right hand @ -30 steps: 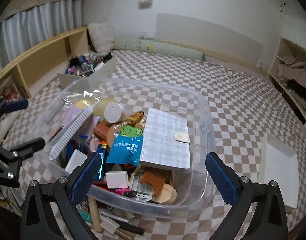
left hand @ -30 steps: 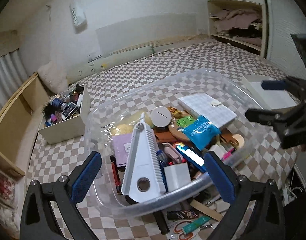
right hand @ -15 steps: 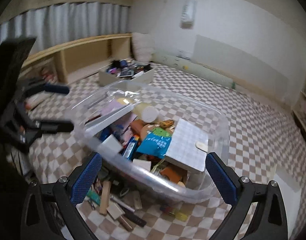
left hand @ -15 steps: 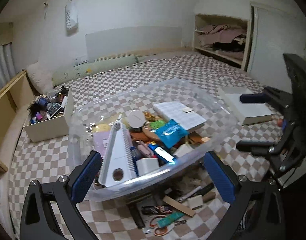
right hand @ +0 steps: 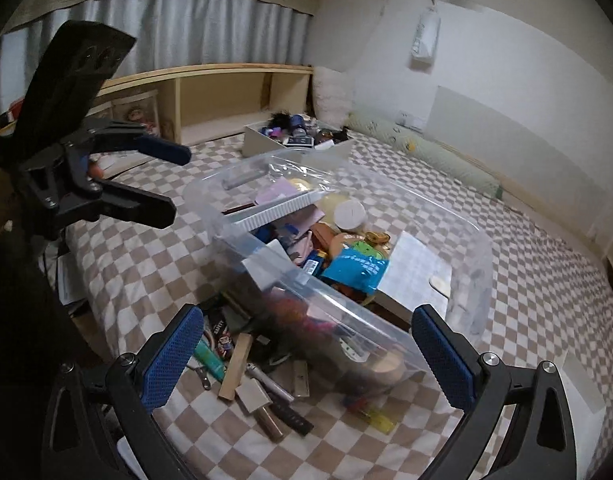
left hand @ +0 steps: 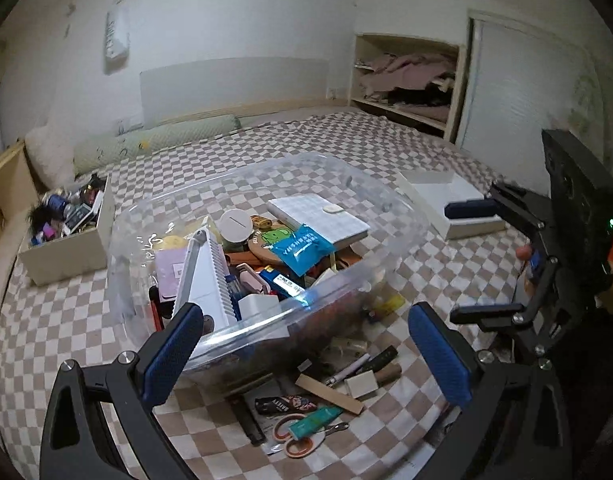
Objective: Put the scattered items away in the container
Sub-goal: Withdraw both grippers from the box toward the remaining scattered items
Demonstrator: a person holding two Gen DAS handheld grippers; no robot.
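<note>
Clear plastic rectangular container (left hand: pixel 266 240) sits on brown-and-white checkered bed cover (left hand: pixel 66 320), packed with white grid notebook (left hand: pixel 318 220), blue snack packet (left hand: pixel 302 246), white ridged triangular piece (left hand: pixel 208 276). Loose on cover, beside near wall: orange-handled scissors (left hand: pixel 294 436), wooden block (right hand: pixel 236 364), black marker (left hand: pixel 246 420). Left claw (left hand: pixel 306 356) wide open, empty. Right claw (right hand: pixel 306 360) wide open, empty.

We see a checkered bed cover (left hand: pixel 314 140) carrying a clear bin (left hand: pixel 386 208) (crammed full). Scissors (left hand: pixel 302 436) and a white box (left hand: pixel 66 256) lie on it too.
</note>
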